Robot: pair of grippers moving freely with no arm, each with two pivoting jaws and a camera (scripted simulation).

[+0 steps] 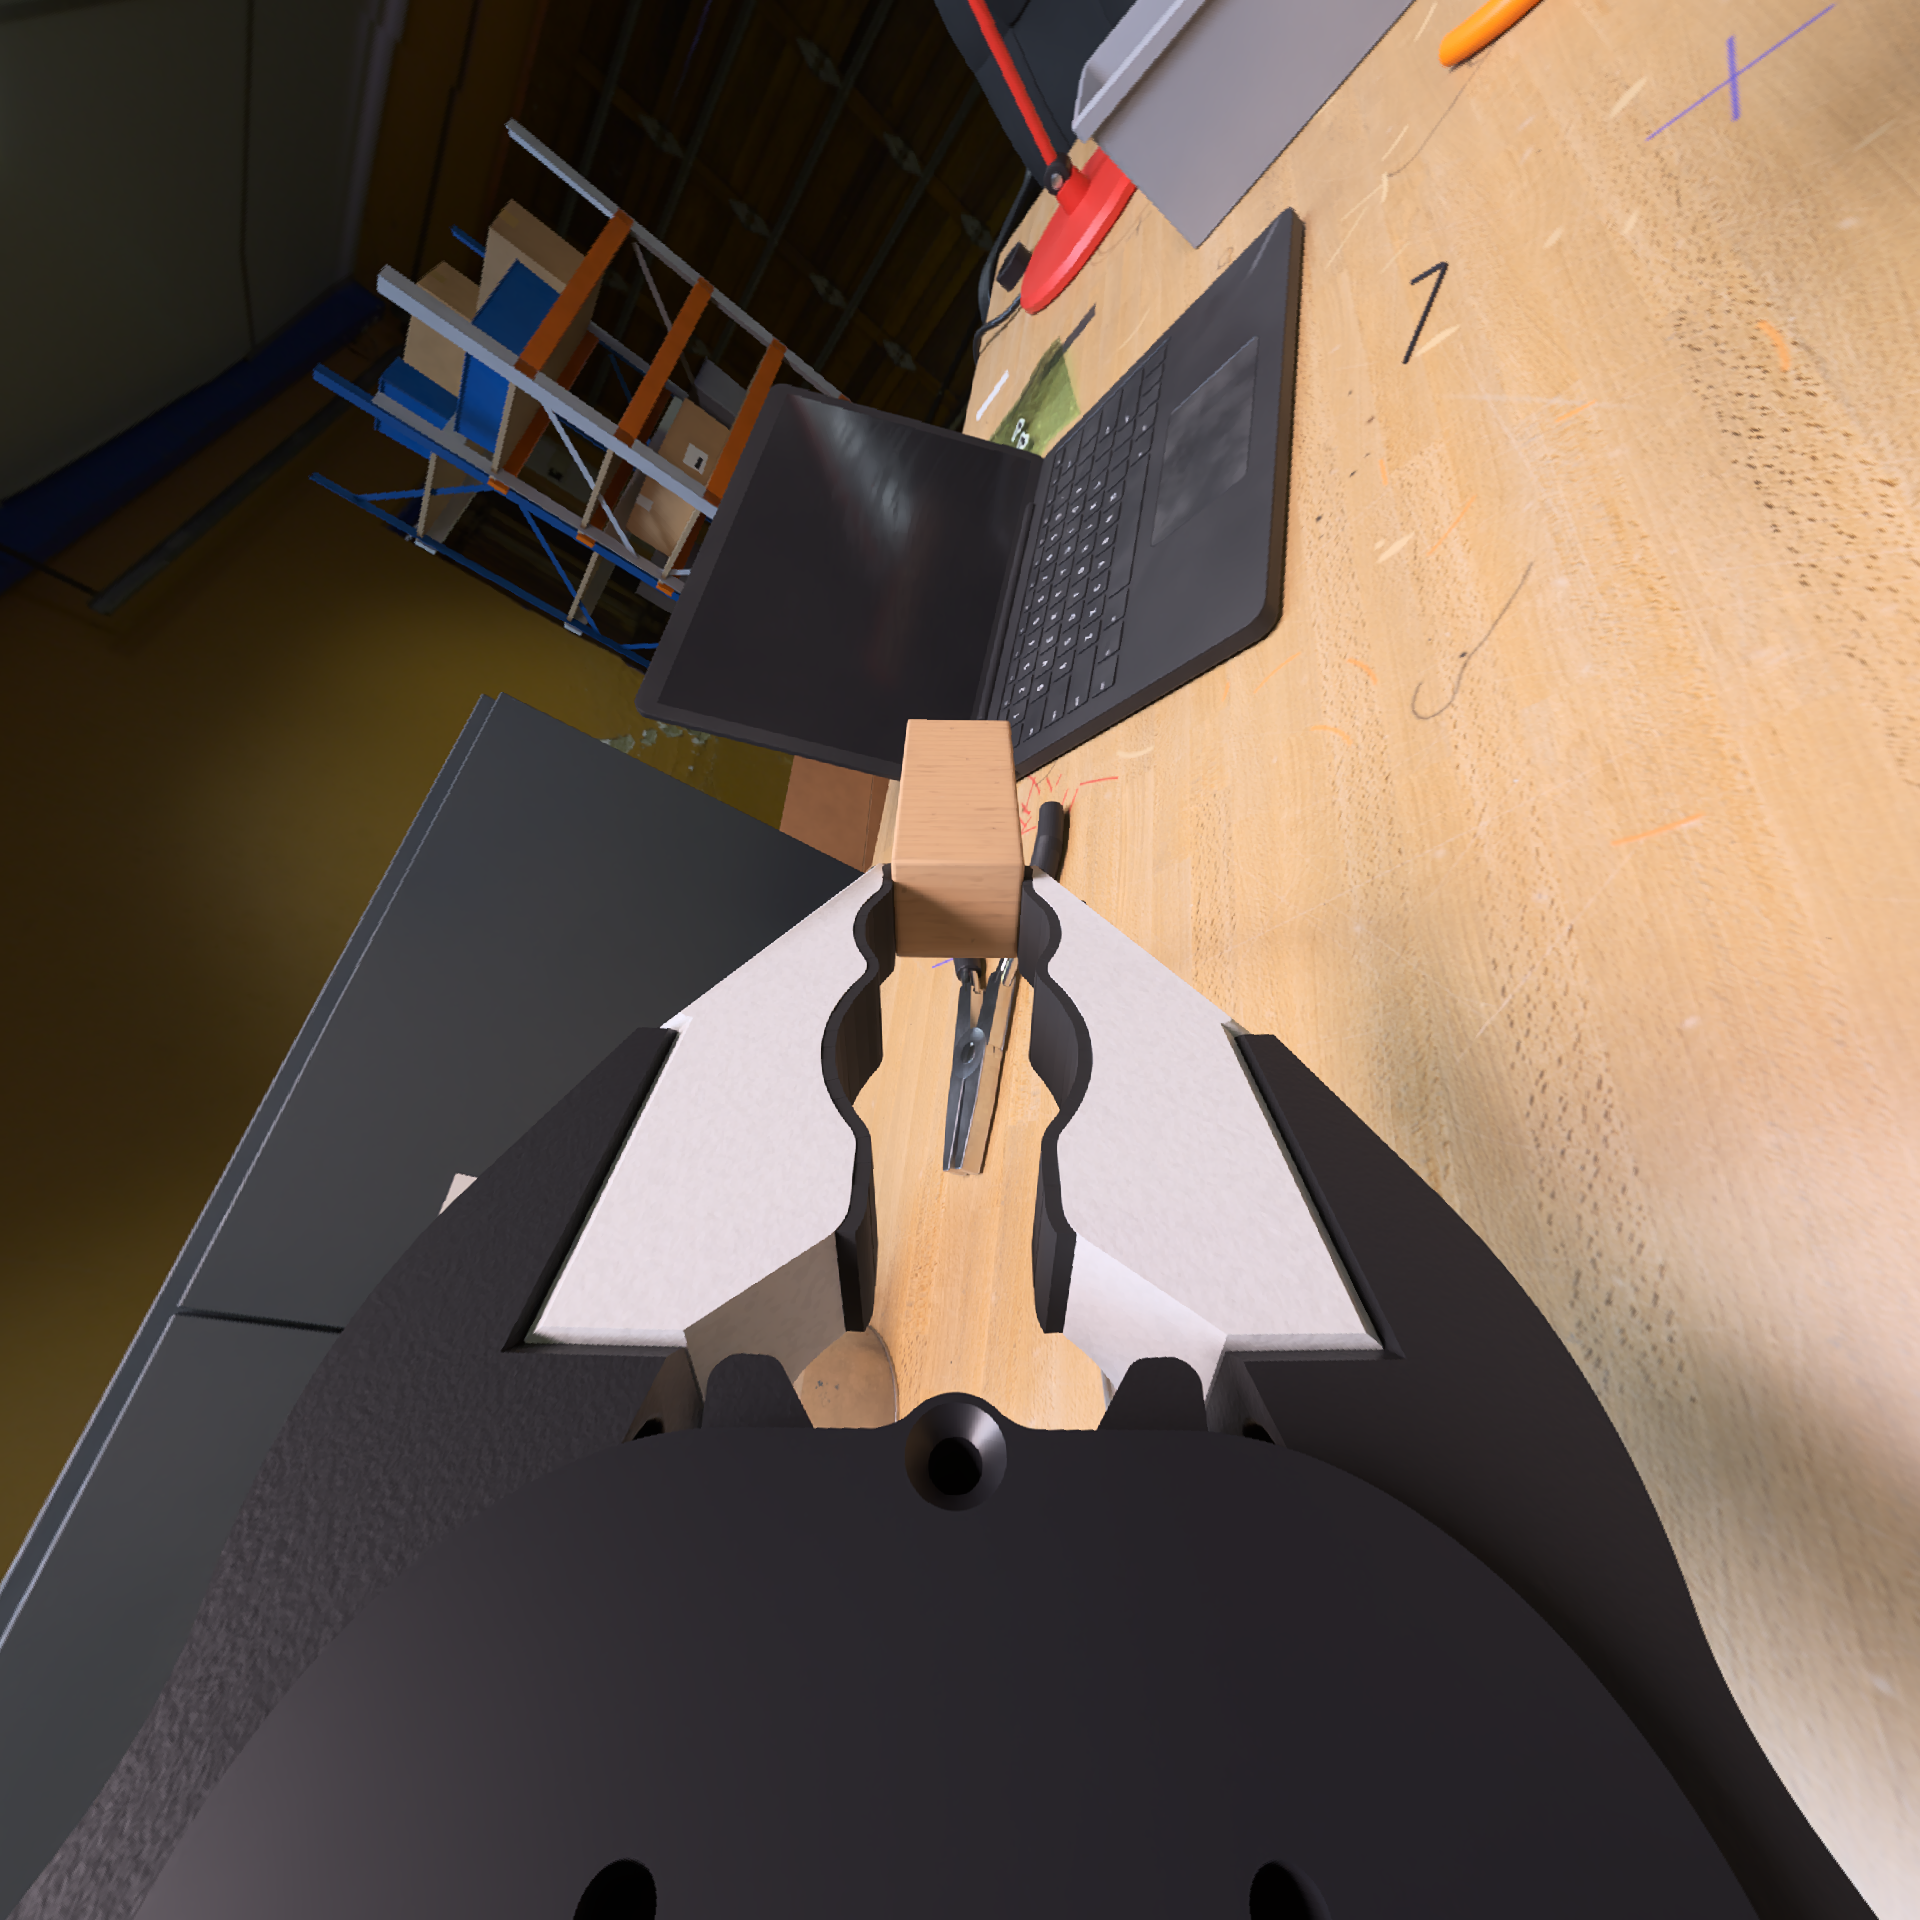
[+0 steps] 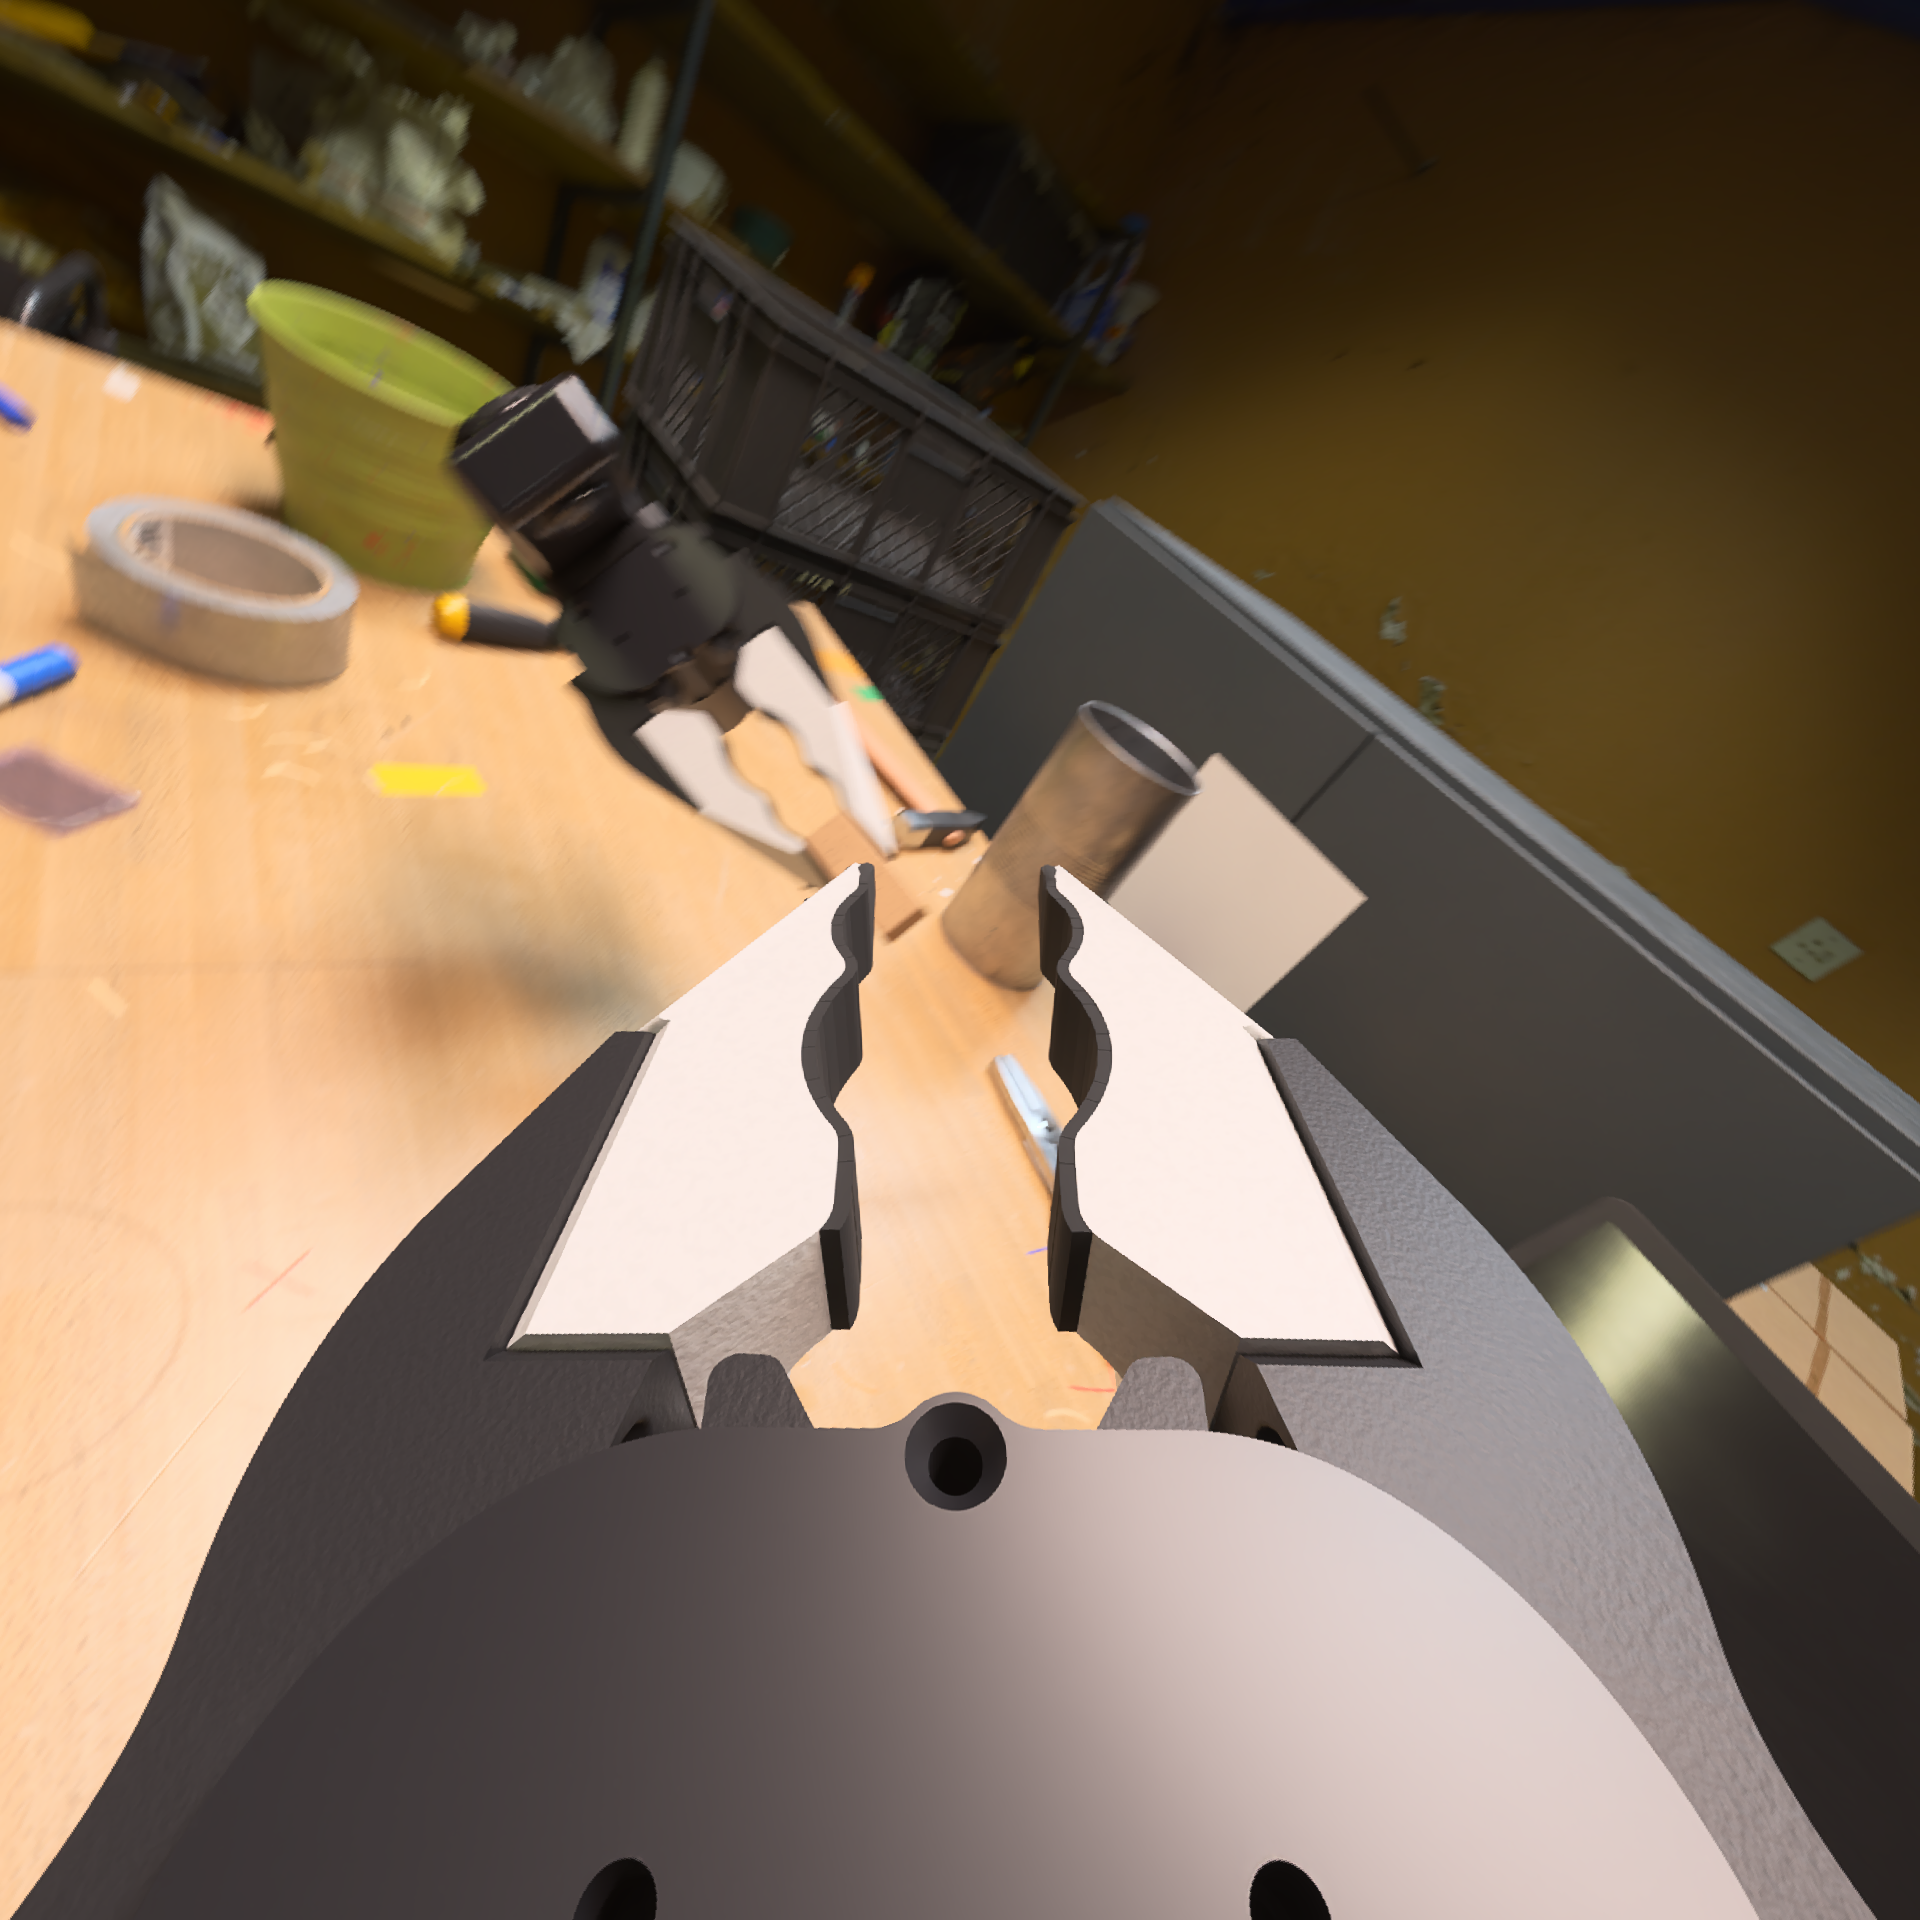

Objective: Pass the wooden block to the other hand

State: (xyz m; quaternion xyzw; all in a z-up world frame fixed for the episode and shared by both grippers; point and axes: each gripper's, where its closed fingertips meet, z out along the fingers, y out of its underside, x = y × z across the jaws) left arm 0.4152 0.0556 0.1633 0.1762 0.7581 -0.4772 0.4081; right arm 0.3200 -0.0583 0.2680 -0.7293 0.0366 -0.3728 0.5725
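You have little legible writing: pen marks on the table [image 1: 1558,935], a label on the tape roll [image 2: 213,587], and a small mark on the green card [image 1: 1023,410] beside the laptop [image 1: 1039,551], all too small to make out.

Your left tongs [image 1: 956,894] are clamped on the block [image 1: 956,831], pinching its near end at the very tips, so most of the block juts forward toward 12 o'clock. Pliers [image 1: 975,1060] lie on the table beneath the tongs.

Your right tongs [image 2: 956,883] stand apart with a moderate gap, touching nothing. From the right wrist view, the left tongs [image 2: 831,842] sit at about 11 o'clock, near your right tips, with the block [image 2: 842,847] showing between their fingers, partly hidden. A metal can [image 2: 1070,831] stands just at 1 o'clock of your right tips, and a green bucket [image 2: 364,436] and the tape roll lie toward 10 o'clock.
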